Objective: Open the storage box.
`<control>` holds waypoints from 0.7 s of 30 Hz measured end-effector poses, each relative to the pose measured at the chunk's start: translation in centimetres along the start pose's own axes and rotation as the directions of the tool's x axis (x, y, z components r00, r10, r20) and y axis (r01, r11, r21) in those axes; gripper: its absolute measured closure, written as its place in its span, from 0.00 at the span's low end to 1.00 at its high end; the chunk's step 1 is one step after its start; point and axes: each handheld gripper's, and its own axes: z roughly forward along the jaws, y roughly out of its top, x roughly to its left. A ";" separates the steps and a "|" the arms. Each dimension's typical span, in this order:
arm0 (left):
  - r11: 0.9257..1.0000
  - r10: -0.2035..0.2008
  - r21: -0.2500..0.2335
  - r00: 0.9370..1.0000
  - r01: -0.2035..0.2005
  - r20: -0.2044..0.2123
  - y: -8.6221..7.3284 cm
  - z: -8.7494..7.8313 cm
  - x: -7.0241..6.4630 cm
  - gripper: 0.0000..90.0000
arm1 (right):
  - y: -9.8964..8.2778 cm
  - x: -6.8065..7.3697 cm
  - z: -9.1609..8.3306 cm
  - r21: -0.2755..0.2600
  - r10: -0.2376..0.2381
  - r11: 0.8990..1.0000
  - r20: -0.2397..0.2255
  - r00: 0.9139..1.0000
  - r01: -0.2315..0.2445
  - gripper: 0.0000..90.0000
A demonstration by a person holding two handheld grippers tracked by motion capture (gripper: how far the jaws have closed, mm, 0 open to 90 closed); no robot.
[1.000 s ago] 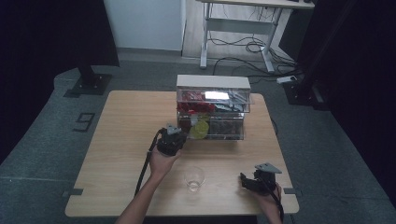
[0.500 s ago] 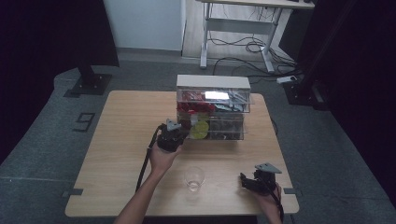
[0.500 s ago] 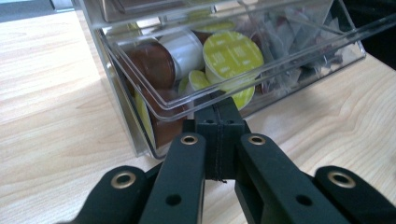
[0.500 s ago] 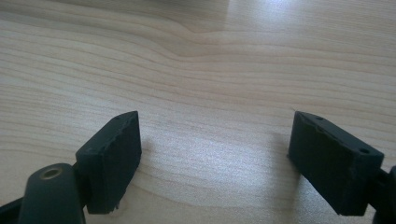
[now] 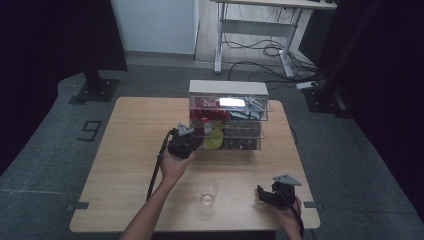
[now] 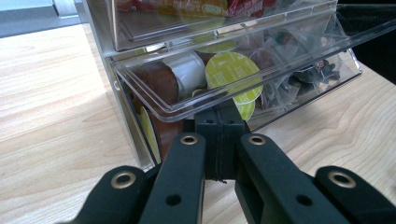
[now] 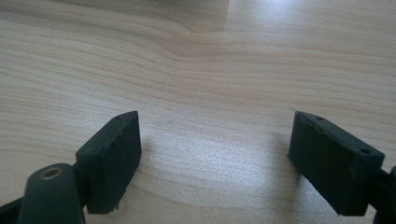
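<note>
High view shows the left gripper [image 5: 192, 142] has edged up to the pod-filled lower drawer [image 6: 154, 95], jaws shut at its front lip, likely to pull it out, while the right gripper [image 7: 215, 154] sits open on the table [image 5: 125, 150].

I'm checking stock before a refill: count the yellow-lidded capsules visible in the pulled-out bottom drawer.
3 show: one yellow-lidded capsule faces the camera mid-drawer, another sits just below it, and a third stands edge-on at the left. More may be hidden behind the brown capsules.

Clear plastic drawer organiser [image 6: 154, 112] holds yellow-green-lidded brown round capsules [image 6: 232, 72]; pale wood-grain tabletop [image 7: 196, 60]; matte black grippers [image 6: 219, 140].
</note>
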 end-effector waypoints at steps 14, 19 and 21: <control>1.000 0.007 -0.009 1.000 -0.007 -0.015 1.5 -0.3 0.3 1.00 | 0.0 0.0 0.0 -0.002 0.000 1.000 0.000 1.000 0.000 0.19; 1.000 0.015 -0.010 1.000 -0.015 -0.022 2.1 -0.3 0.3 1.00 | 0.0 0.0 0.0 -0.002 -0.001 1.000 0.001 1.000 0.001 0.19; 1.000 0.008 -0.016 1.000 -0.008 -0.018 2.3 -0.3 0.5 1.00 | 0.0 0.0 0.0 -0.002 0.000 1.000 0.001 1.000 0.000 0.19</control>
